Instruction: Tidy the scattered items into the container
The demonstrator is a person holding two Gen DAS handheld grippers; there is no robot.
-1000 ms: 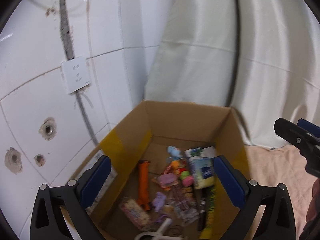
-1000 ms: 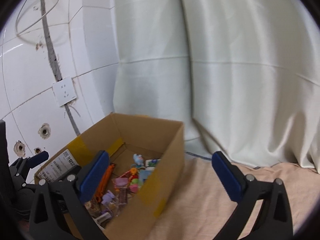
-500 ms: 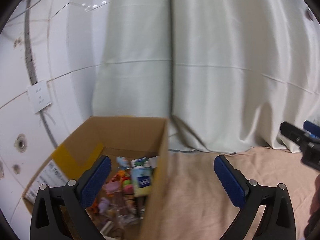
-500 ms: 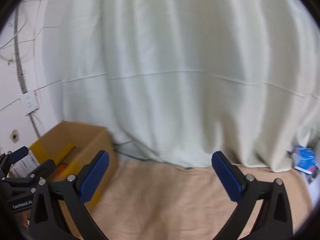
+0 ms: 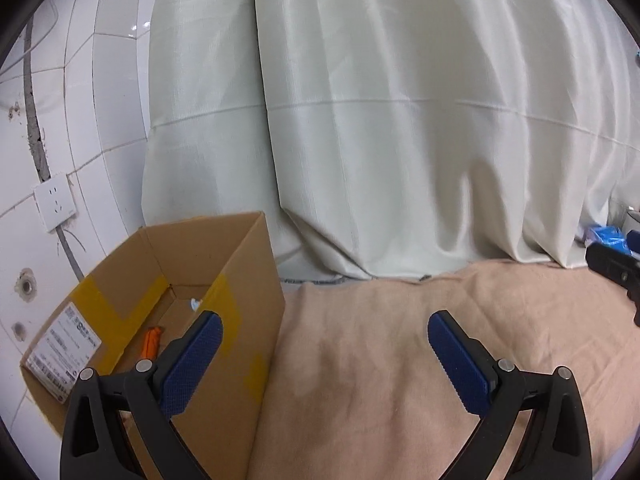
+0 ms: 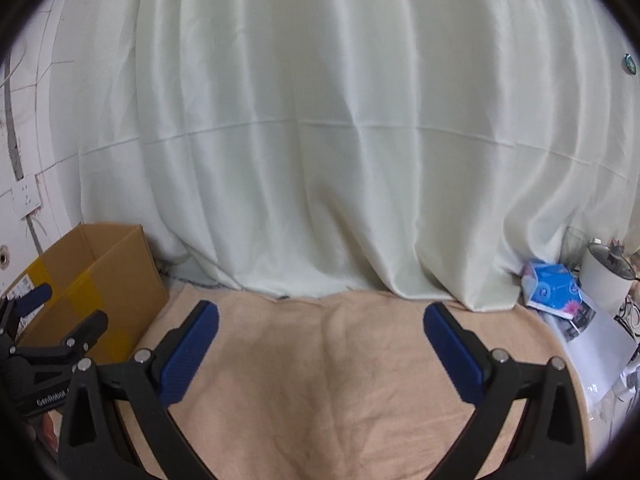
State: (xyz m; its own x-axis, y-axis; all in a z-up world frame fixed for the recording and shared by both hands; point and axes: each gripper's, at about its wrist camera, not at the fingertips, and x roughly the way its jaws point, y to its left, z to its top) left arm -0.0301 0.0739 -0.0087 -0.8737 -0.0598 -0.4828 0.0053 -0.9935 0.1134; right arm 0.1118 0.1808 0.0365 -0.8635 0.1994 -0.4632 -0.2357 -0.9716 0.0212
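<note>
An open cardboard box (image 5: 248,280) stands at the left on a beige cloth (image 5: 380,360). An orange item (image 5: 151,342) shows inside it; most of its contents are hidden by the near wall. The box also shows in the right wrist view (image 6: 120,264). My left gripper (image 5: 324,352) is open and empty, its left finger in front of the box's near wall. My right gripper (image 6: 320,344) is open and empty over the bare cloth (image 6: 320,380). The left gripper also shows at the left edge of the right wrist view (image 6: 48,336).
A pale curtain (image 6: 320,140) hangs behind the cloth. A white tiled wall with a socket (image 5: 54,202) is at the left. A blue packet (image 6: 554,290), a white pot (image 6: 606,280) and papers (image 6: 592,344) lie at the far right.
Both grippers have swung right and pulled back from the box. The box interior has dropped mostly out of view and the bare cloth now fills the foreground. Both stay open.
</note>
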